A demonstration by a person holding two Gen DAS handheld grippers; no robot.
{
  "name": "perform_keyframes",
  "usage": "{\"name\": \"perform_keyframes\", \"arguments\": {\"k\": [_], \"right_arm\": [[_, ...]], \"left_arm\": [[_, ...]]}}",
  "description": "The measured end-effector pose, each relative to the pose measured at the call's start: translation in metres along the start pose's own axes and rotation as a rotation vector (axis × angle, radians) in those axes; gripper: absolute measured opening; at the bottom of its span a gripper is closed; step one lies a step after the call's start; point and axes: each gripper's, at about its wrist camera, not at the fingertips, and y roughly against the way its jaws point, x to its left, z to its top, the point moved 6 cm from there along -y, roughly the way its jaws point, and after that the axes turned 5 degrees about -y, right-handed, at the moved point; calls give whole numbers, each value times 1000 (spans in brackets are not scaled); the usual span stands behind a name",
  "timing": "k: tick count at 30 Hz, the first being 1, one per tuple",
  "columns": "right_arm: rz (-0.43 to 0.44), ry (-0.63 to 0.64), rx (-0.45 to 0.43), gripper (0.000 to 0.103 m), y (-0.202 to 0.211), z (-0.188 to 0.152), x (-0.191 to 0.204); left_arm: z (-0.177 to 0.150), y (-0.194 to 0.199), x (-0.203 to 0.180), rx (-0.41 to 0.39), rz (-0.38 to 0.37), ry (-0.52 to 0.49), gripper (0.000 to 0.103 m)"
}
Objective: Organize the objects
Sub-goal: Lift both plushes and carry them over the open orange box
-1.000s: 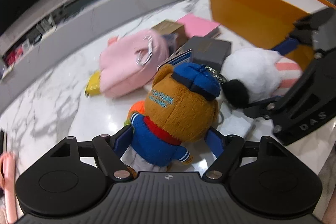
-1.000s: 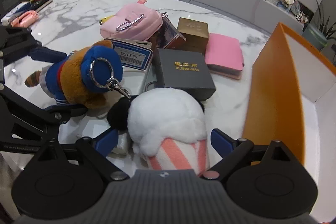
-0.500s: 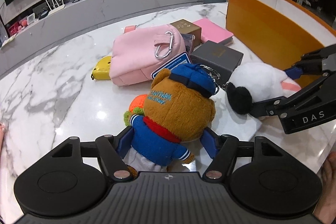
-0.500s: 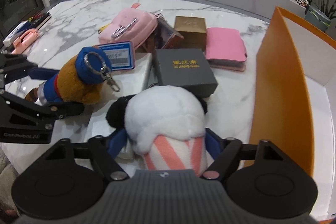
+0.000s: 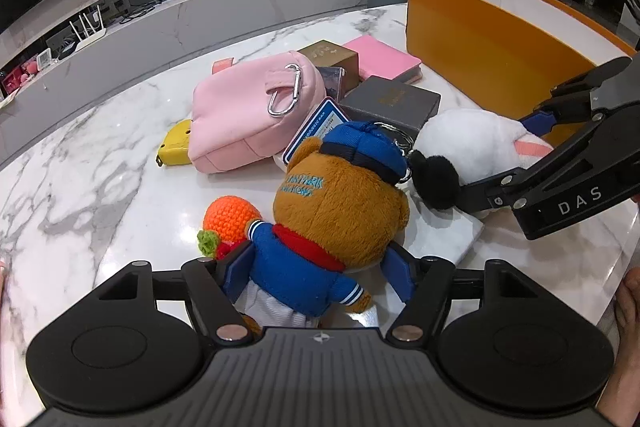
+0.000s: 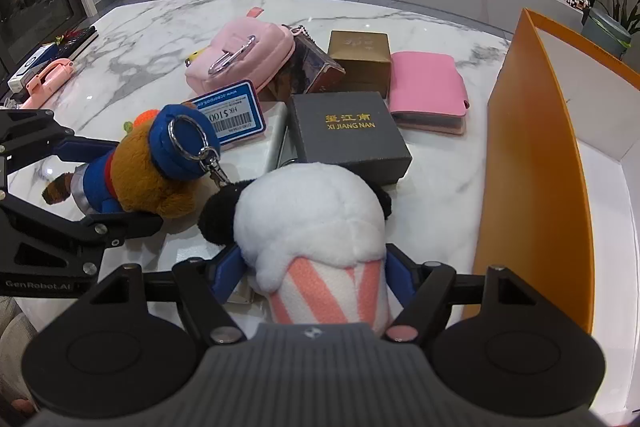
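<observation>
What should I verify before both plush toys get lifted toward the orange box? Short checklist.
1. Left gripper closed on the brown bear plush: ok, its jaws have just closed and the pads press the body.
2. Right gripper closed on the white plush: ok, jaws just closed, pads squeeze the striped base.
3. Bear's key ring free of the white plush: cannot tell, the clip lies against its black ear.
4. Orange box open and unobstructed: ok.
5. Orange crochet toy clear of the left grip: cannot tell, it sits right beside the left finger.
</observation>
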Motion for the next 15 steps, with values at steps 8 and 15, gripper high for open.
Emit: {"name": "perform_keyframes", "arguments": {"k": [8, 15], "right_arm": [[40, -76, -8, 73, -4, 0, -5], [27, -59, -25, 70, 1, 2, -1]], "left_arm": [[-1, 0, 0, -21, 17, -4, 77], [1, 10, -1, -27, -19, -3, 74]]}}
